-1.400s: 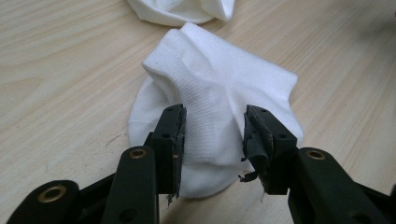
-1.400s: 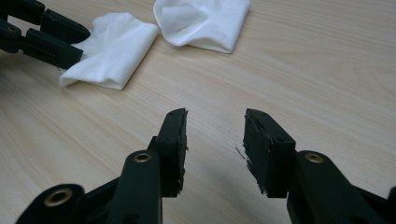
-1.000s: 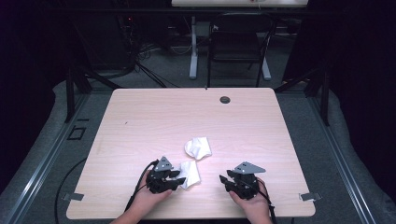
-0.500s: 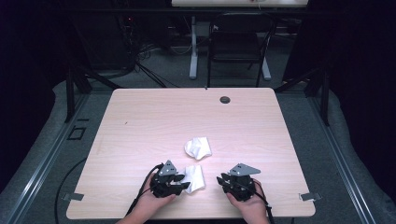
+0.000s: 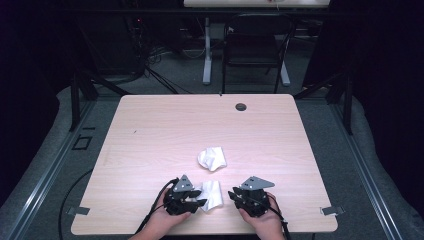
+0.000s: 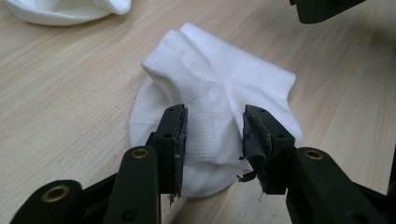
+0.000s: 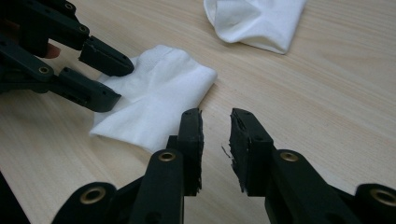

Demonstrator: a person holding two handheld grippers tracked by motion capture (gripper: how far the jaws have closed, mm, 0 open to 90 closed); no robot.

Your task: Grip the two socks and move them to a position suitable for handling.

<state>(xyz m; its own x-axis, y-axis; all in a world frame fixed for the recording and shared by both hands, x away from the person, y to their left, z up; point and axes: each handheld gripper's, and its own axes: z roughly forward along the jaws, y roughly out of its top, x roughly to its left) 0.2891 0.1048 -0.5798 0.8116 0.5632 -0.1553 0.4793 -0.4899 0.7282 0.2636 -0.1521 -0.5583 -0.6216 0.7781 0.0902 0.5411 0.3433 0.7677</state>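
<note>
Near the table's front edge lies a folded white sock, long axis running away from the left gripper, whose parted jaws straddle its near end. Right gripper waits just beside it, jaws slightly apart, empty. A second, crumpled sock sits farther toward mid-table.
</note>
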